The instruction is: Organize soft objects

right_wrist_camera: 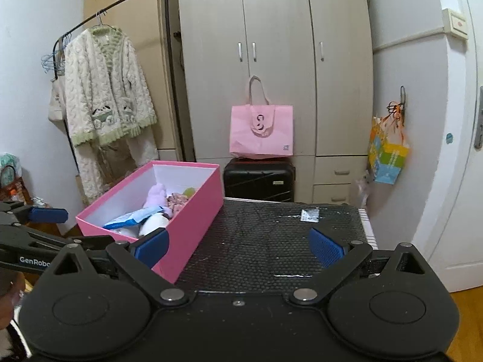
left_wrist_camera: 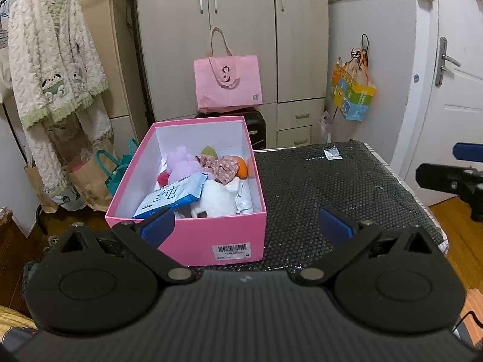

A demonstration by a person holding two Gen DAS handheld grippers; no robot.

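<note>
An open pink cardboard box (left_wrist_camera: 193,235) with a white inside is seen standing on the left part of a table covered with black bubble-textured sheeting (left_wrist_camera: 332,187). A white barcode label (left_wrist_camera: 231,250) is stuck on the near wall of the box. The soft things are gathered inside it: a lilac plush toy (left_wrist_camera: 181,163) toward the far end, a floral-patterned cloth piece (left_wrist_camera: 219,164) just to its right, an orange soft item (left_wrist_camera: 241,166) against the right wall, a green one (left_wrist_camera: 209,151) behind the cloth, a small red one (left_wrist_camera: 163,177) at the left, a light-blue printed packet (left_wrist_camera: 172,197) lying tilted in the middle, and a white plush lump (left_wrist_camera: 215,197) at the near end, touching the packet.

The left gripper (left_wrist_camera: 246,226) is held near the box's near wall with its blue-padded fingers (left_wrist_camera: 158,226) spread wide and nothing between them. The right gripper (right_wrist_camera: 238,246) is held over the near edge of the table, to the right of the box; its blue pads (right_wrist_camera: 326,247) are likewise spread apart and empty.

A small white tag (left_wrist_camera: 332,154) lies on the far part of the sheeting. Beyond the table, a pink tote bag (right_wrist_camera: 261,131) is seen resting on a black hard-shell suitcase (right_wrist_camera: 259,179) before a pale wooden wardrobe (right_wrist_camera: 271,30). A cream fleece robe with green trim (right_wrist_camera: 105,90) hangs on a rack at the far left.
</note>
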